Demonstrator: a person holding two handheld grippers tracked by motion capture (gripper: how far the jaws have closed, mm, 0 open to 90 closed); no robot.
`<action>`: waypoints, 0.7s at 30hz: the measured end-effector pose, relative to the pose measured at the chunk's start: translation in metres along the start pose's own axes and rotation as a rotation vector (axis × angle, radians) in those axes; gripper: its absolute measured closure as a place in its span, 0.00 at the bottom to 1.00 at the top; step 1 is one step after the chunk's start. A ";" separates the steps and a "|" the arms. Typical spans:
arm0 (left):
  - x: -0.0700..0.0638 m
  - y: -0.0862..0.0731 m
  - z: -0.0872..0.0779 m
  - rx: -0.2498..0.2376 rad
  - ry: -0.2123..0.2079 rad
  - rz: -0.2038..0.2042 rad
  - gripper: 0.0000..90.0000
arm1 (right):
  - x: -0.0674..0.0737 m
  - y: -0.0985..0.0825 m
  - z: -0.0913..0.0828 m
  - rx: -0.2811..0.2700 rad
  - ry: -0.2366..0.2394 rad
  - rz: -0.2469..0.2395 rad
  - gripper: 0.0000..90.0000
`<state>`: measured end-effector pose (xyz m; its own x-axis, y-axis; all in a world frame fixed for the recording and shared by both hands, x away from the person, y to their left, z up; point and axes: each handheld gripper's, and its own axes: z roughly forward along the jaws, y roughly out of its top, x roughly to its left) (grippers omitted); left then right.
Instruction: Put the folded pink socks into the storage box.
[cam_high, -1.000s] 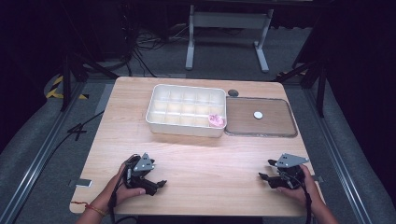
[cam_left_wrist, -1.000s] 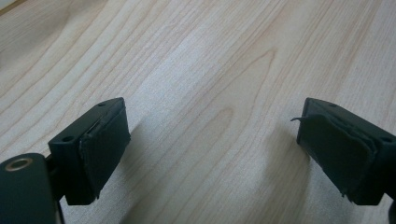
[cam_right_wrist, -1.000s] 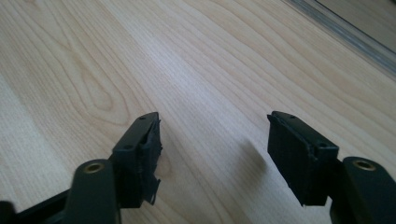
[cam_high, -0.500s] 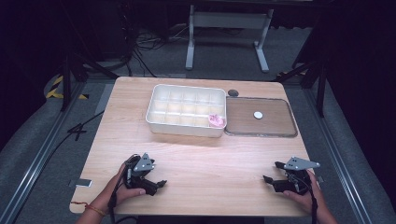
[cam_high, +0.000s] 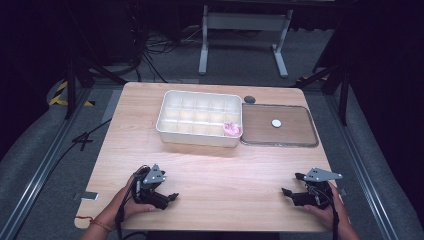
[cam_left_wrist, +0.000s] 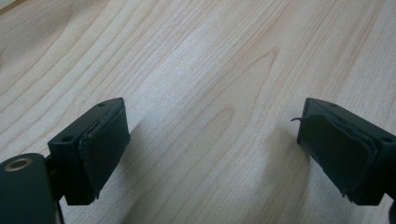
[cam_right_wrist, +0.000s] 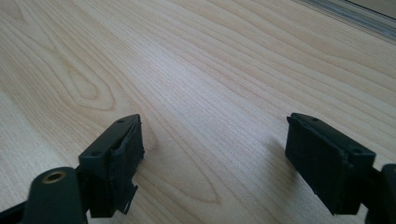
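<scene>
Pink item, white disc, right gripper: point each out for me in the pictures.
pink item (cam_high: 231, 129), high view, on its middle, in the compartment box's near right corner cell.
white disc (cam_high: 276, 122), high view, on its centre, lying in the brown tray.
right gripper (cam_high: 293, 184), high view, midway between its open fingertips.

My right gripper (cam_high: 292, 186) has slid a little toward my side of the tabletop (cam_high: 220, 165) and outward, toward its right edge. Its jaws have just been opening, and they now stand wide apart over bare wood with nothing between them.
</scene>
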<state>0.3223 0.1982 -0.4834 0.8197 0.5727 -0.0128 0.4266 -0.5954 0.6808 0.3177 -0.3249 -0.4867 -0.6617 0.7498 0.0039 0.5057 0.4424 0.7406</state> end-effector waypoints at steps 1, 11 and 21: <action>0.000 0.000 0.000 -0.001 -0.001 0.000 0.10 | 0.000 0.000 0.000 0.000 0.000 0.000 0.21; 0.000 0.000 0.000 0.001 0.000 0.000 0.10 | 0.000 0.000 0.000 0.002 0.004 -0.004 0.20; 0.000 0.001 0.001 0.006 0.010 -0.007 0.10 | 0.001 0.000 0.001 0.006 0.008 -0.011 0.18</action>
<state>0.3235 0.1972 -0.4830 0.8128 0.5824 -0.0096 0.4345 -0.5952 0.6760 0.3180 -0.3238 -0.4869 -0.6715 0.7410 0.0008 0.5015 0.4537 0.7366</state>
